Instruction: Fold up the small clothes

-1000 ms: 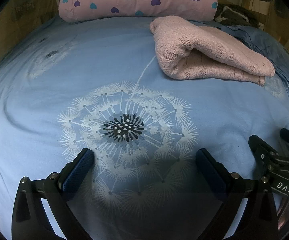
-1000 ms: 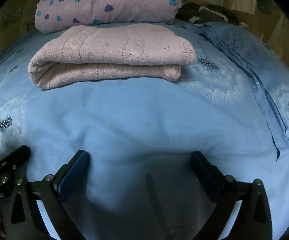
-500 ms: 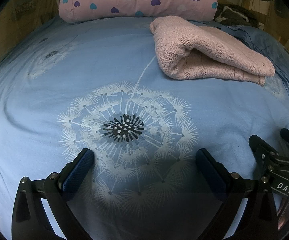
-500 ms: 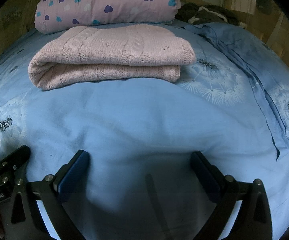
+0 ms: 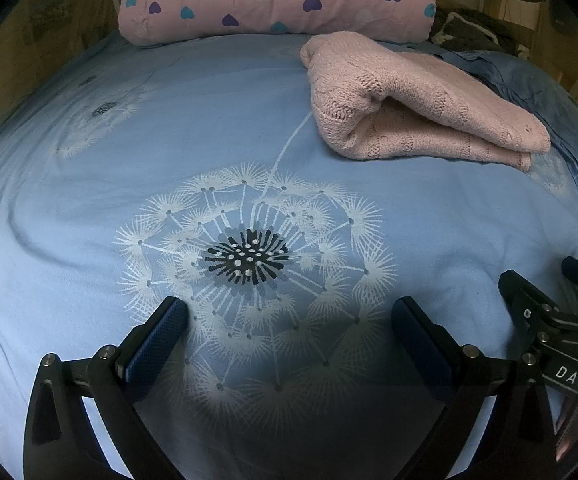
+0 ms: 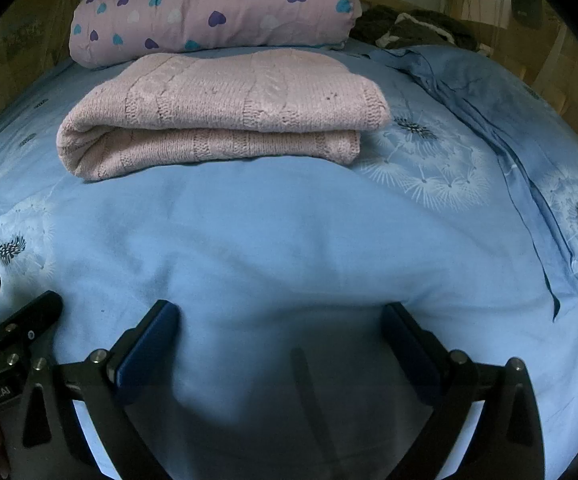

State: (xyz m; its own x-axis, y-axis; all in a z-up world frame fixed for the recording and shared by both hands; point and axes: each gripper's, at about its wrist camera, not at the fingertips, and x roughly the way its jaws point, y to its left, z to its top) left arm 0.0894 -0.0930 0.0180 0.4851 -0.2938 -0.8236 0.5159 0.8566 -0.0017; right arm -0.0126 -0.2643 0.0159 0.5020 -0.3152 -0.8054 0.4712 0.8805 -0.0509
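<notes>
- Pink knit sweater [image 6: 217, 112] lies folded into a flat, layered bundle on the bed, toward the far end, just in front of the pillow; in the left wrist view the same sweater [image 5: 413, 108] sits to the upper right, its rounded fold facing the camera.
- Behind it, a pink pillow [image 6: 213, 4] printed with purple, teal and white hearts lies across the head of the bed; the sweater's far edge is close to it, and whether they touch cannot be told.
- Light blue bedsheet [image 5: 89, 208] with white dandelion prints covers the bed, and one large dandelion head [image 5: 249, 260] lies straight ahead of the left gripper.
- A darker blue cloth [image 6: 489, 96] lies rumpled along the right side of the bed, beside the sweater and apart from it.
- Dark clothing [image 6: 413, 28] is heaped at the far right corner behind the pillow.
- Left gripper [image 5: 289, 316] has its jaws spread wide with nothing between them, low over the sheet, well short of the sweater.
- Right gripper [image 6: 281, 320] is likewise spread wide and empty, with bare sheet between it and the sweater.
- Each gripper shows at the edge of the other's view, side by side.
- No containers appear.
</notes>
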